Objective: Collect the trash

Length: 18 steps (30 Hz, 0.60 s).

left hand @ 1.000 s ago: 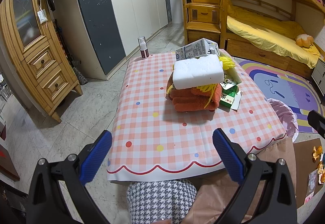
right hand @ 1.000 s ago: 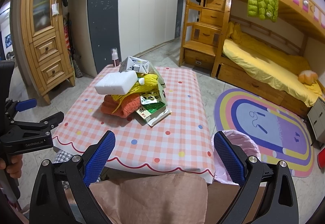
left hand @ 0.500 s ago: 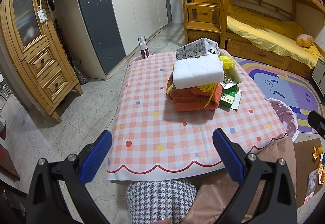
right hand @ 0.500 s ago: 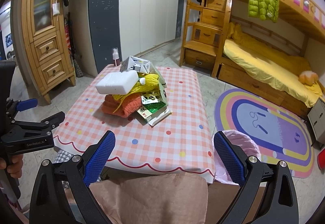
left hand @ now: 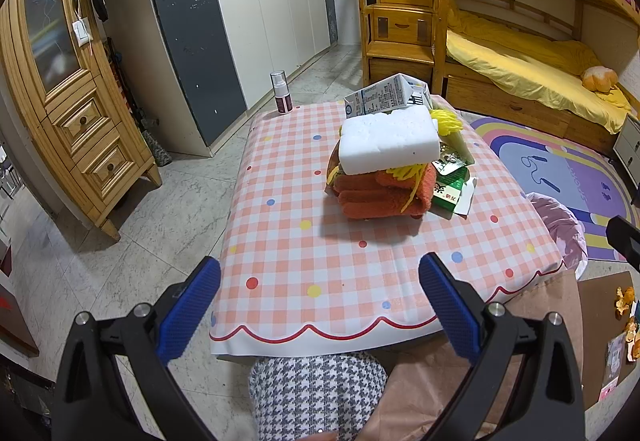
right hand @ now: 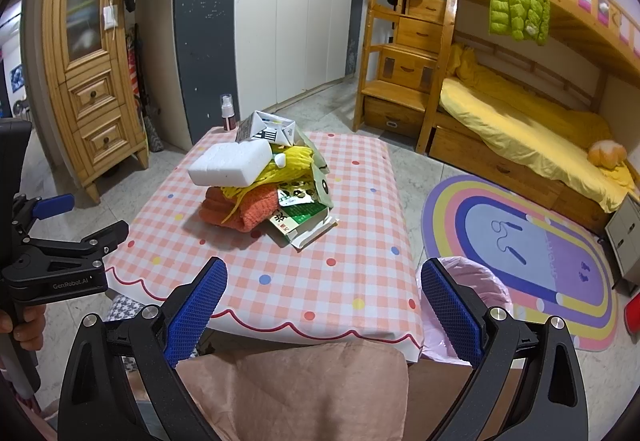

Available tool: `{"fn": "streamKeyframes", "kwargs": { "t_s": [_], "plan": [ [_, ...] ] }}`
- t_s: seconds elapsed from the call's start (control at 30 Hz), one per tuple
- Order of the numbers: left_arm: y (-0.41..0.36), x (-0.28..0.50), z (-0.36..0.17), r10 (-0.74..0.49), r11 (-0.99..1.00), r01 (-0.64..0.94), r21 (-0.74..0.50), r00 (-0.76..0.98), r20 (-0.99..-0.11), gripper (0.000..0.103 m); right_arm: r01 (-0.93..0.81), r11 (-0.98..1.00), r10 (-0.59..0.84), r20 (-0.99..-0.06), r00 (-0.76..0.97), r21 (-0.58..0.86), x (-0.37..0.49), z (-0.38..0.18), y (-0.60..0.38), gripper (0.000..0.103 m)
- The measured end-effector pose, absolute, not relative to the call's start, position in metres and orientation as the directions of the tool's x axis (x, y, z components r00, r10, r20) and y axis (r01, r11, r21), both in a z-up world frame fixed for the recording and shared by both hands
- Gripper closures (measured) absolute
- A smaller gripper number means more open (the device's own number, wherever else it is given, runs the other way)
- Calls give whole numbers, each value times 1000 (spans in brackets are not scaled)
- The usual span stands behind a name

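Both tools, left tool (left hand: 319,303) and right tool (right hand: 322,307), are wide open and hold nothing. The trash pile (right hand: 264,187) sits mid-frame on the table (right hand: 320,281). Take the white foam block (left hand: 388,145) first (it's on top), then drop it in the pink bin (right hand: 472,281) at lower right.

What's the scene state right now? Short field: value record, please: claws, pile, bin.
left claw: open, empty, short of the table edge
right claw: open, empty, short of the table edge
table: checked cloth with dots
pile, top: white foam block, milk carton behind it
pile, middle: yellow strands
pile, bottom: orange cloth, green carton beside it
apart from pile: spray bottle, far corner
bin: pink-bagged bin, on the floor to the table's right
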<state>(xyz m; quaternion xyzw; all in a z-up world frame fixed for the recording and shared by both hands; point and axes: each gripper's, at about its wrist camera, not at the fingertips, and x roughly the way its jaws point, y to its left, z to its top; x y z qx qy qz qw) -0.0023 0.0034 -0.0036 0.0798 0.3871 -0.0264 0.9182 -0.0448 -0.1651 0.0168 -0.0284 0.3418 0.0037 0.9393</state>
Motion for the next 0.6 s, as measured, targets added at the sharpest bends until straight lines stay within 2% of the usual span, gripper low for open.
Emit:
{"fn": "streamKeyframes", "kwargs": {
  "t_s": [0.6],
  "plan": [
    [10, 27, -16, -7, 988, 113, 101, 702, -712, 7, -39, 998, 2, -631, 776, -44, -32, 15, -166, 6]
  ]
}}
